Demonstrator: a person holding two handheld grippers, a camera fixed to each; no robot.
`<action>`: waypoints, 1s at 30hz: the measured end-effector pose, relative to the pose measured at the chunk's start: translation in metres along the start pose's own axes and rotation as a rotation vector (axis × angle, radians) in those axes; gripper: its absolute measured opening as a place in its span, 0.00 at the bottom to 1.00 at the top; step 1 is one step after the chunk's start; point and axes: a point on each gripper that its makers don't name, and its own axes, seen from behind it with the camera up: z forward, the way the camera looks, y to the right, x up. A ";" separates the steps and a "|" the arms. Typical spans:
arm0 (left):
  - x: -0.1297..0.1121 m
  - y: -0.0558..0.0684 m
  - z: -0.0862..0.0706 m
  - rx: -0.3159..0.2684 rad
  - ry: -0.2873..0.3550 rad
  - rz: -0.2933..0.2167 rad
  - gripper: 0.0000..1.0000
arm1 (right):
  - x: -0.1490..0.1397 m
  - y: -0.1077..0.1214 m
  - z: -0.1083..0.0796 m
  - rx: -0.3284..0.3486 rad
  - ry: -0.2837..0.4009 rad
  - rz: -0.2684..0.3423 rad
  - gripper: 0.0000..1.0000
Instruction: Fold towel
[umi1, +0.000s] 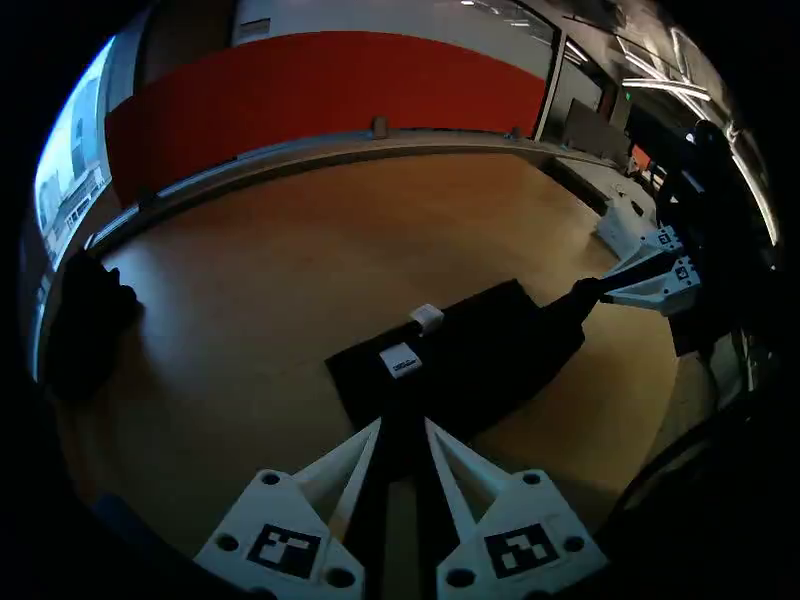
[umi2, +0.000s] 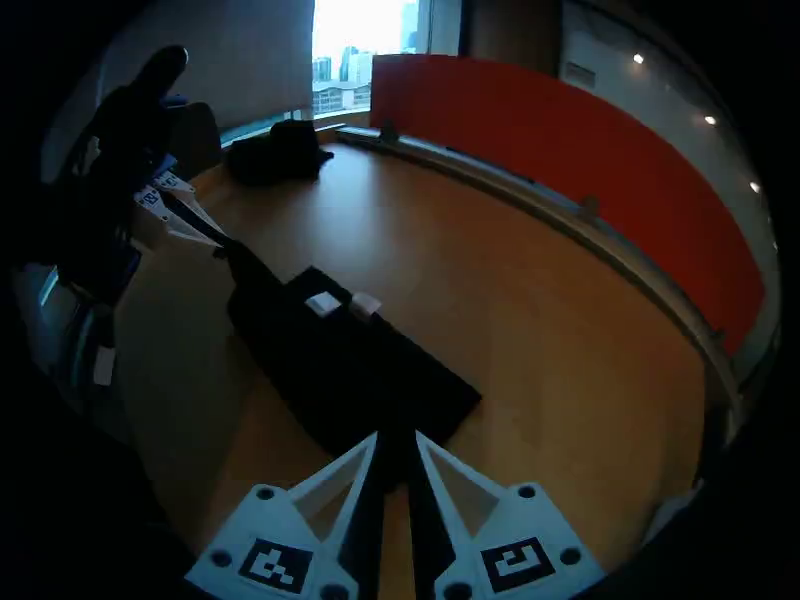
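The black towel (umi1: 480, 350) lies along the wooden surface (umi1: 300, 250). My left gripper (umi1: 403, 432) and right gripper (umi2: 397, 445) each have their jaws pinching an opposite end. If either thin bite slips as I lift, that end drops and the fold skews.

This looks like a big office in a city. A large window (umi2: 360, 40) shows tall buildings outside, and long strip lights (umi1: 665, 88) run across the ceiling. A long red wall (umi1: 330, 90) stands along the far side of a wide, smooth wooden surface (umi1: 300, 260)
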 end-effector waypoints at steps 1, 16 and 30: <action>0.000 -0.001 0.003 0.001 -0.003 -0.001 0.15 | -0.001 0.001 0.002 0.001 -0.004 0.003 0.12; -0.011 -0.015 0.052 0.022 -0.054 -0.008 0.14 | -0.016 0.024 0.041 -0.024 -0.071 0.012 0.12; -0.022 -0.040 0.083 0.120 -0.094 0.030 0.32 | -0.022 0.040 0.069 -0.082 -0.099 0.008 0.28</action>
